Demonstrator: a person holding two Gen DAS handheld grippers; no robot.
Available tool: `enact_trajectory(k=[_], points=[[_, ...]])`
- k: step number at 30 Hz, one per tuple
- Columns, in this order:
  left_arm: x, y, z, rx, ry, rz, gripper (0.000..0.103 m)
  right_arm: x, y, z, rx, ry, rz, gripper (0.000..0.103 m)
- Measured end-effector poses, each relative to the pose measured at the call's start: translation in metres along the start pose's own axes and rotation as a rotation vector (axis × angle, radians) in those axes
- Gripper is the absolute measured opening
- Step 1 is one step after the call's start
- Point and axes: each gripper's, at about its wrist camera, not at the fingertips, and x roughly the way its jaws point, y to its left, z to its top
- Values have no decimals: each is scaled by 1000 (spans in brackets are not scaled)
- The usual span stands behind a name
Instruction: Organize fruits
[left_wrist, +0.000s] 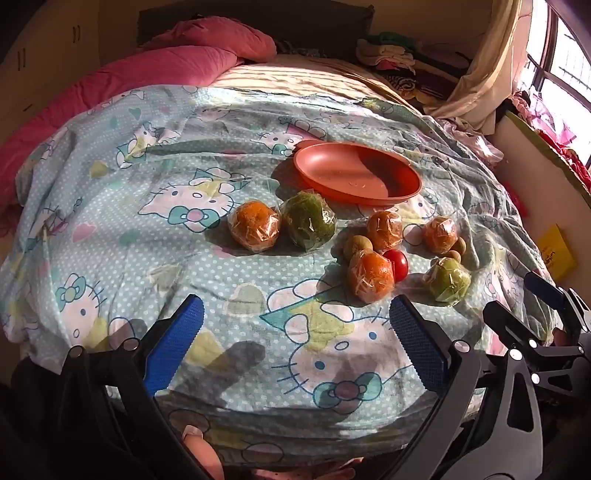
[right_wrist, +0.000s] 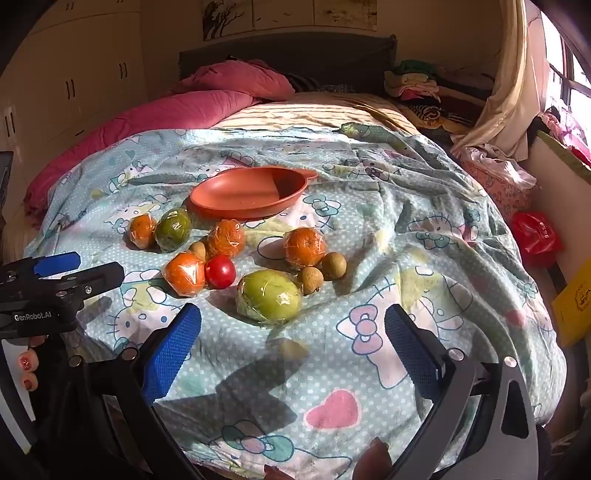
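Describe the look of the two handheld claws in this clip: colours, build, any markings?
Both match. The left claw and right claw have flat blue textured pads on black angular linkage arms with silver pivot bolts. Seen from the right wrist view, the left claw's body carries white "GenRobot.AI" lettering. No cables or sleeves are visible. Painted fingernails show beneath it.

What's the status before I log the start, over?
Left gripper and right gripper open, empty. Wrapped fruits loose on the bedsheet; orange dish empty. Nothing in the way.
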Motion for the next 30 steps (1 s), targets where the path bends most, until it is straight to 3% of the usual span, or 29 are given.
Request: enact_trajectory(k=[14,30], points=[[2,0,13,-7,3,4,95,0,1,0,4,3,3,99],[-4,-1,3,1,-13,2,95,1,1,0,2,2,1,99]])
